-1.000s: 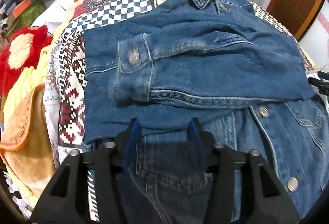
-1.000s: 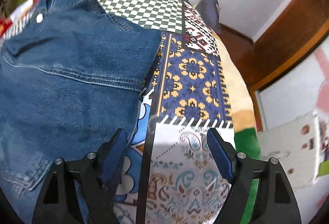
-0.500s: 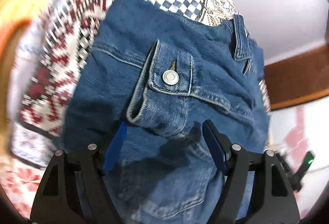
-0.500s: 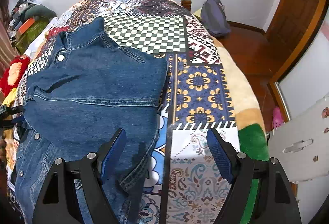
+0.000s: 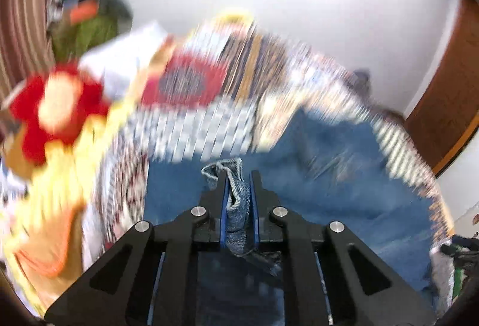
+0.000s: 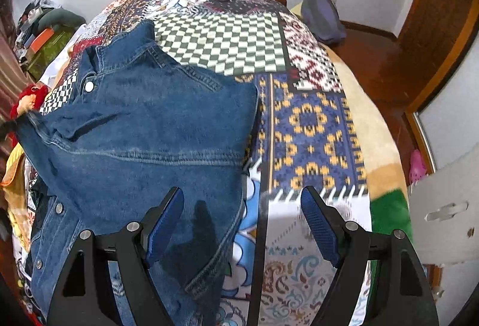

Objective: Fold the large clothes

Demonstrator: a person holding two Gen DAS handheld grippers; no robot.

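Denim jacket (image 6: 143, 128) spread on the patchwork bed (image 6: 308, 122), one cuff (image 5: 236, 191) now pinched in the closing left hand-held gripper (image 5: 238, 176), open over it half a second ago. Cuff lifted off the jacket. Right hand-held gripper (image 6: 242, 206) unchanged, gaping empty over the jacket's right edge.

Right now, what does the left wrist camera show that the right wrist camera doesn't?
Only the left wrist view shows the left gripper closing on a bunched denim fold, though the background is blurred. Only the right wrist view shows the right gripper open and empty, the jacket's collar, and a grey bag. Both show the denim jacket on the patchwork bedspread.
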